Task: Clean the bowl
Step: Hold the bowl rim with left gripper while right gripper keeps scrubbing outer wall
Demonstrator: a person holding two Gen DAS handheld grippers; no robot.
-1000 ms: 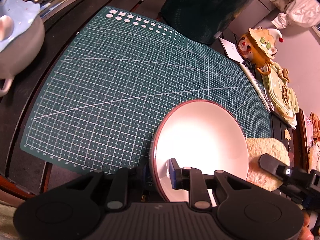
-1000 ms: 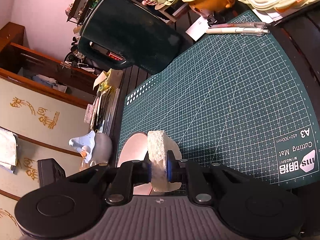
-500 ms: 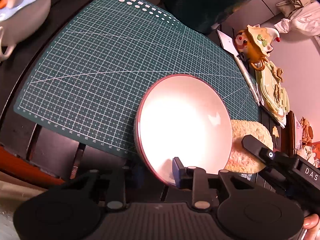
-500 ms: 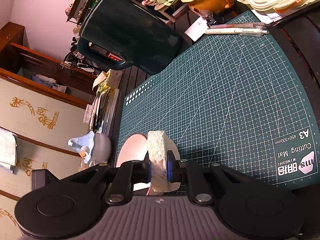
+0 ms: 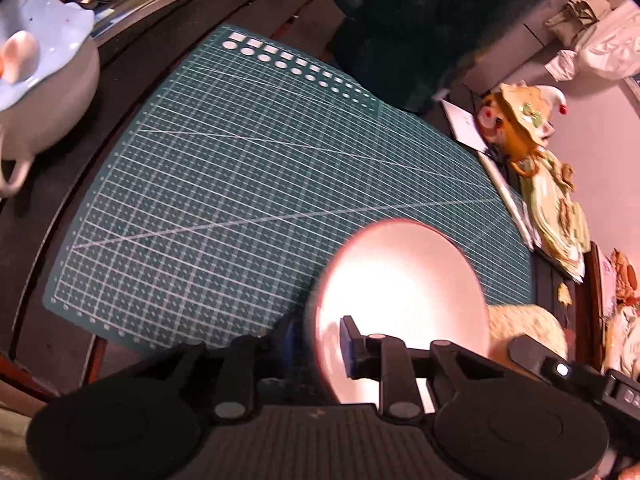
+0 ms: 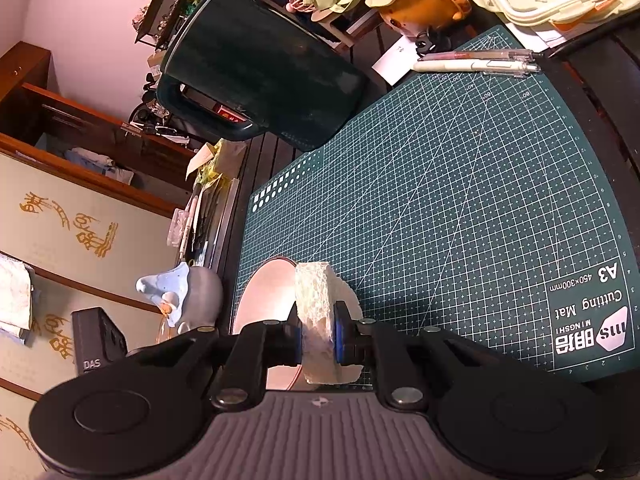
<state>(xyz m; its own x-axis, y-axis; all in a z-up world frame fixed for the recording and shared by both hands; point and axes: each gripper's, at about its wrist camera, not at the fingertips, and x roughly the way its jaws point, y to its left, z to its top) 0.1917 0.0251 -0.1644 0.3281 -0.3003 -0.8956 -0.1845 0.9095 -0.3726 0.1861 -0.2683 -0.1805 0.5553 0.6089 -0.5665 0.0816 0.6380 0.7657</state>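
Over mat (image 5: 248,184), bowl (image 5: 400,292) empty, sponge (image 6: 318,312) alongside

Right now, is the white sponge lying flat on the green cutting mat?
No, the pale porous sponge is pinched upright in the right gripper, beside the tilted white bowl, above the green cutting mat.

On the dark green gridded cutting mat (image 6: 460,216), "A3", "450×300mm", "Cutting Mat", "ms" and "MINGSHI" are printed in white, with ruler numerals 40, 60 and 80. "DAS" is read on the black box-shaped device (image 6: 98,344).
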